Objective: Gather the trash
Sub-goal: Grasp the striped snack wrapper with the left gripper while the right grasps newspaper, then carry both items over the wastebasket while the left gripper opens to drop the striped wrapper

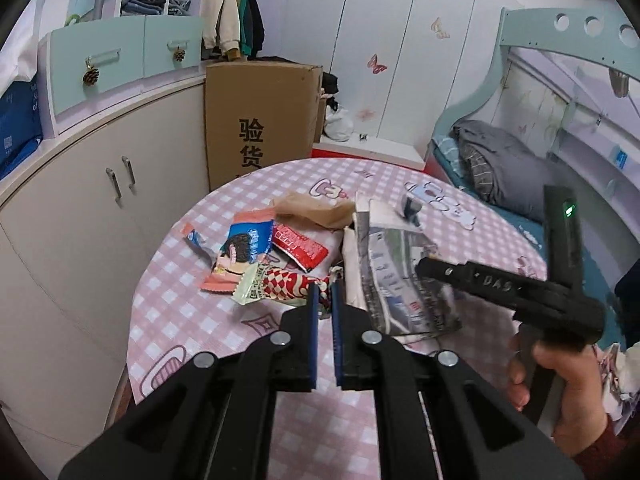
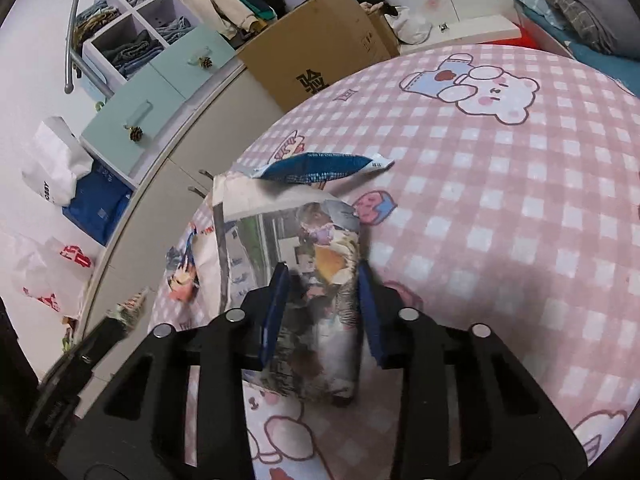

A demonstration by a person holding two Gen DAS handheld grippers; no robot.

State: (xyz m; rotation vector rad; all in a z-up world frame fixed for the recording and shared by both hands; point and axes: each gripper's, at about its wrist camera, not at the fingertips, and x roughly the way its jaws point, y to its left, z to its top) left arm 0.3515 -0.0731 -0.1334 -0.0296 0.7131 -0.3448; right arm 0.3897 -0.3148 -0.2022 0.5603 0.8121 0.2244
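Note:
Snack wrappers lie in a pile on the pink checked table (image 1: 192, 320): a red-and-white diamond wrapper (image 1: 280, 286), a pink-and-blue cartoon wrapper (image 1: 240, 254), a red packet (image 1: 302, 246) and crumpled brown paper (image 1: 316, 208). My left gripper (image 1: 326, 294) is nearly closed on the twisted end of the diamond wrapper. My right gripper (image 2: 322, 292) grips a folded newspaper bag (image 2: 304, 280), also visible in the left wrist view (image 1: 404, 280). A blue packet (image 2: 316, 168) sits at the bag's open top. The right gripper shows in the left wrist view (image 1: 480, 280).
White cabinets (image 1: 80, 216) with mint drawers stand left of the table. A cardboard box (image 1: 260, 120) stands behind it. A bed (image 1: 500, 176) with a grey blanket is at the right. Plastic bags (image 2: 48, 276) lie on the floor at left.

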